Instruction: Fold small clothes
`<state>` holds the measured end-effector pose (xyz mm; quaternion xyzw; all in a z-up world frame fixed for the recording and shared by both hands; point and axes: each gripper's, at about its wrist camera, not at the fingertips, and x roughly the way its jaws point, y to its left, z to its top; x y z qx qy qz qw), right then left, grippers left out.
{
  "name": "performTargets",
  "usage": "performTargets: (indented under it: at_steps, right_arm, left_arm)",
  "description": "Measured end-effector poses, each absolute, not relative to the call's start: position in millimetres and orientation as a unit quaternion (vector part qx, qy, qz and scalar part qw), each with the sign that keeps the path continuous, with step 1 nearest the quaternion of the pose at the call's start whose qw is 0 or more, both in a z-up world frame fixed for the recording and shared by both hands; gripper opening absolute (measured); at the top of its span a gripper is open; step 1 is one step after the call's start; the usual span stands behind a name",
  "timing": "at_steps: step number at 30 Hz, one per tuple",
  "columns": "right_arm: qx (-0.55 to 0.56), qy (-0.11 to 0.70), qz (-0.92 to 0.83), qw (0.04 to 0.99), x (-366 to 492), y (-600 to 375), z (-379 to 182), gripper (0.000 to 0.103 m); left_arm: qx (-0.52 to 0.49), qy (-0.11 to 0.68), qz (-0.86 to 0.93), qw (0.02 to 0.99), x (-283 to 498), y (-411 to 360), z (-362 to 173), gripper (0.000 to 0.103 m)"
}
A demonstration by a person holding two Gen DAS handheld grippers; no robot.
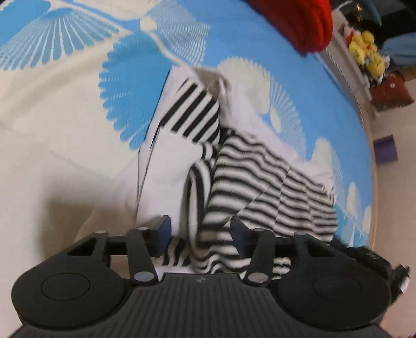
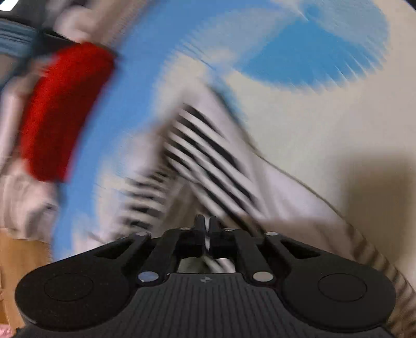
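Striped garment (image 1: pixel 249 182) lies between the spread left gripper (image 1: pixel 200 234) fingers; right gripper (image 2: pixel 206 228) pinches its fabric.

Striped garment bunched on a blue-and-cream bedspread

The left gripper (image 1: pixel 200 232) stands with its jaws apart, a fold of the black-and-white striped garment (image 1: pixel 260 182) lying between them, the pads not pressing it. The garment lies crumpled on the bedspread (image 1: pixel 52 117). A red cushion (image 1: pixel 299 23) and yellow plush toys (image 1: pixel 366 52) sit beyond.
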<state>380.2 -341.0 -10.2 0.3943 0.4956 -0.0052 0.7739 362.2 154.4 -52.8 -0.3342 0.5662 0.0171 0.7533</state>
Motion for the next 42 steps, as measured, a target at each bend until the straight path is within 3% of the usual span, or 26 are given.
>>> performTargets:
  at_steps: [2,3,6,10,11,12,13,14,15,16,20,23,26,28,29,30,31,33,34,35,36,40,41,42]
  right_arm:
    - [0.399,0.46,0.023,0.793,381.7,-334.3,4.4,0.054]
    - [0.407,0.456,0.036,0.79,382.0,-330.3,5.2,0.058]
    - [0.419,0.48,0.071,0.767,386.3,-311.0,-3.0,0.058]
    - [0.347,0.547,0.07,0.759,396.6,-280.9,-19.7,0.058]
    - [0.324,0.558,0.066,0.761,397.7,-275.3,-23.1,0.057]
    - [0.311,0.56,0.061,0.765,398.3,-272.4,-25.6,0.055]
    - [0.312,0.557,0.058,0.767,397.8,-271.4,-26.9,0.041]
    - [0.325,0.55,0.062,0.767,397.7,-273.2,-25.9,0.019]
    - [0.349,0.533,0.074,0.767,396.0,-276.8,-22.0,0.011]
    - [0.38,0.505,0.092,0.77,393.9,-283.4,-15.2,0.005]
    - [0.498,0.343,0.185,0.774,379.7,-314.1,18.1,0.001]
    - [0.553,0.324,0.187,0.745,377.0,-338.9,10.6,0.001]
    - [0.493,0.471,0.109,0.723,386.2,-340.1,-22.2,0.002]
    - [0.358,0.58,0.042,0.731,387.4,-328.8,-40.9,0.006]
    - [0.336,0.586,0.021,0.737,385.4,-329.0,-43.3,0.005]
    - [0.348,0.58,0.012,0.737,385.5,-331.3,-43.4,0.006]
    - [0.369,0.573,0.014,0.732,386.7,-333.6,-42.2,0.008]
    - [0.395,0.535,0.025,0.746,390.5,-337.7,-30.4,0.021]
    - [0.4,0.508,0.024,0.763,390.2,-336.8,-21.8,0.035]
    - [0.401,0.492,0.028,0.772,387.8,-333.7,-16.3,0.048]
    - [0.403,0.481,0.04,0.777,387.9,-330.7,-13.8,0.051]
    - [0.41,0.485,0.067,0.77,394.5,-315.8,-18.5,0.051]
    - [0.397,0.496,0.066,0.769,397.1,-311.5,-22.7,0.051]
    - [0.384,0.507,0.064,0.769,401.3,-311.5,-29.0,0.05]
  left_arm:
    - [-0.34,0.564,0.018,0.752,364.0,150.9,-52.7,0.055]
    - [-0.342,0.566,0.021,0.75,364.1,150.4,-54.5,0.055]
    - [-0.343,0.575,0.025,0.743,364.6,149.0,-58.6,0.055]
    - [-0.341,0.579,0.025,0.74,364.0,146.5,-62.5,0.052]
    - [-0.342,0.581,0.026,0.738,364.1,144.9,-64.5,0.05]
    - [-0.343,0.581,0.025,0.737,364.4,143.5,-66.3,0.039]
    - [-0.344,0.58,0.024,0.738,364.9,142.4,-66.9,0.019]
    - [-0.345,0.573,0.024,0.743,365.1,142.6,-65.6,0.006]
    - [-0.354,0.558,0.024,0.75,364.7,144.9,-62.2,0.004]
    - [-0.371,0.534,0.021,0.76,363.3,149.2,-55.6,0.004]
    - [-0.413,0.425,-0.023,0.805,357.4,166.8,-14.3,0.004]
    - [-0.402,0.448,-0.018,0.798,358.3,172.2,-17.1,0.004]
    - [-0.345,0.566,0.017,0.748,363.2,162.3,-54.1,0.005]
    - [-0.339,0.602,0.03,0.722,361.5,157.7,-71.6,0.01]
    - [-0.343,0.6,0.03,0.722,361.1,157.8,-71.9,0.012]
    - [-0.342,0.596,0.026,0.727,362.2,158.4,-68.3,0.021]
    - [-0.34,0.585,0.024,0.736,363.6,159.2,-62.0,0.031]
    - [-0.345,0.555,0.022,0.756,360.8,162.9,-50.3,0.039]
    - [-0.35,0.546,0.02,0.761,361.5,164.1,-47.1,0.04]
    - [-0.352,0.545,0.02,0.761,361.9,164.6,-47.0,0.04]
    - [-0.352,0.548,0.025,0.759,362.0,163.6,-48.4,0.04]
    - [-0.351,0.559,0.037,0.751,366.9,156.9,-58.8,0.036]
    - [-0.347,0.559,0.038,0.752,367.8,154.3,-60.1,0.032]
    - [-0.344,0.558,0.038,0.754,370.0,152.3,-60.7,0.017]
